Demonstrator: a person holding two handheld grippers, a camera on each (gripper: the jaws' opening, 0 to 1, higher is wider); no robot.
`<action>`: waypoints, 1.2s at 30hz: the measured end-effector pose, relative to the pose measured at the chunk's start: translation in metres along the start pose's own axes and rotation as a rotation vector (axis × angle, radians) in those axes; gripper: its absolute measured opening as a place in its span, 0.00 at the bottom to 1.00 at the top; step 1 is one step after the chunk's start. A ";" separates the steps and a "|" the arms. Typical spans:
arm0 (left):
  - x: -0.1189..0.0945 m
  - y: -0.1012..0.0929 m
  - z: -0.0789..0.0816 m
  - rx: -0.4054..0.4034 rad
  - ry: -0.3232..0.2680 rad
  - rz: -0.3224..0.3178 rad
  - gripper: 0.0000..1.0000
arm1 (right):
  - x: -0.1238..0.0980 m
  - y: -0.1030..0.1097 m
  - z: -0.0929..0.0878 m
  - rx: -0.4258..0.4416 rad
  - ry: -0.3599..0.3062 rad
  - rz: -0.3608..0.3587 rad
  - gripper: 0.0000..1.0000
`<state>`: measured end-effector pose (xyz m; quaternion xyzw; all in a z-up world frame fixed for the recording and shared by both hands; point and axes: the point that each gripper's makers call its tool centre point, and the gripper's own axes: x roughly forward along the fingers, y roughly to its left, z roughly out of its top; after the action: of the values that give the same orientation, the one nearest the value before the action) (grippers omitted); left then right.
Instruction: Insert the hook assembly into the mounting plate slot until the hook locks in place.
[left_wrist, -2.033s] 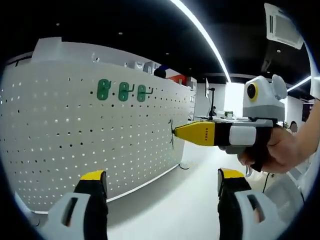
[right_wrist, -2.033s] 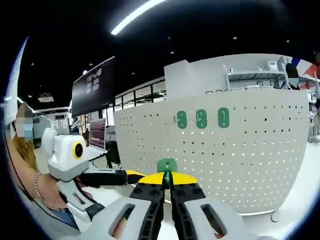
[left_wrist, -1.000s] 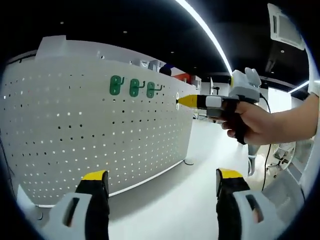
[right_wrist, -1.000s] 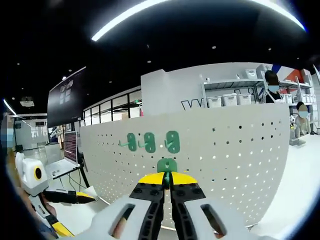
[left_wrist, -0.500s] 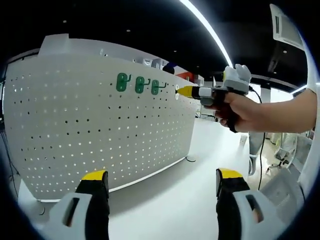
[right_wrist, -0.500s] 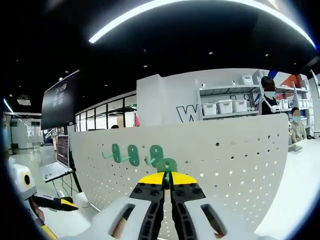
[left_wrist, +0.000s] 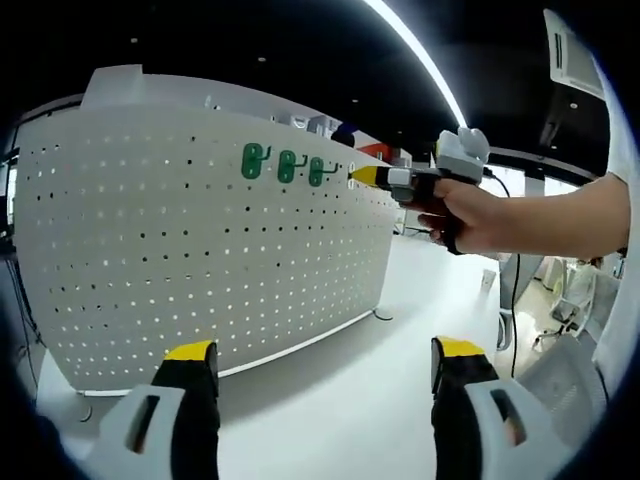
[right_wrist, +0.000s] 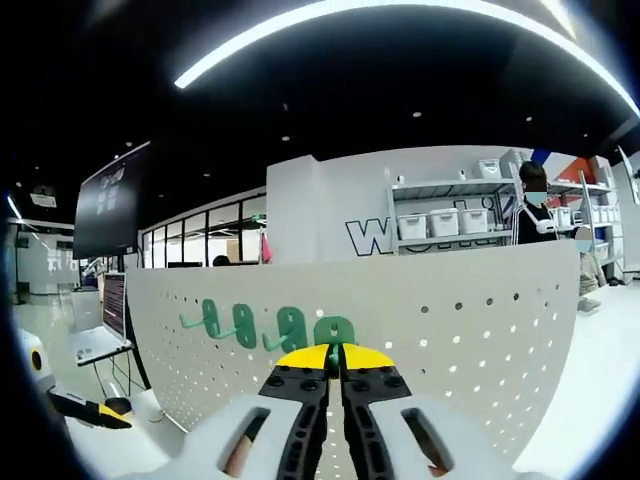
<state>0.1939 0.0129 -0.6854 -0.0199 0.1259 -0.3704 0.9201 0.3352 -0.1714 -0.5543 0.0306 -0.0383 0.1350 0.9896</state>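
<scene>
A white pegboard mounting plate stands upright, with three green hooks in a row near its top. My right gripper, held in a person's hand, has its yellow tip close to the board, just right of the third hook. In the right gripper view that gripper is shut on a green hook, which is right against the pegboard beside the mounted hooks. My left gripper hangs open with nothing between its jaws, well back from the board; it also shows low at the left.
The pegboard stands on a white surface. Behind it are shelves with white bins, a person and a dark wall screen. A cable hangs below the right hand.
The right gripper has carried the green hook up and in to the board, level with the row of hooks and beside the third. The left gripper stays open, hardly moved.
</scene>
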 end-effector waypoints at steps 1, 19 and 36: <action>0.000 0.000 0.000 0.000 0.001 0.000 0.90 | 0.001 -0.001 0.001 -0.004 -0.002 -0.002 0.00; -0.004 0.000 -0.005 -0.008 0.012 0.004 0.89 | 0.013 -0.011 0.006 -0.021 -0.025 -0.020 0.00; -0.003 0.001 -0.006 -0.011 0.023 0.006 0.87 | 0.022 -0.014 0.002 -0.018 -0.019 -0.020 0.00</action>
<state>0.1911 0.0166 -0.6911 -0.0201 0.1386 -0.3672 0.9195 0.3599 -0.1794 -0.5508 0.0235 -0.0486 0.1245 0.9907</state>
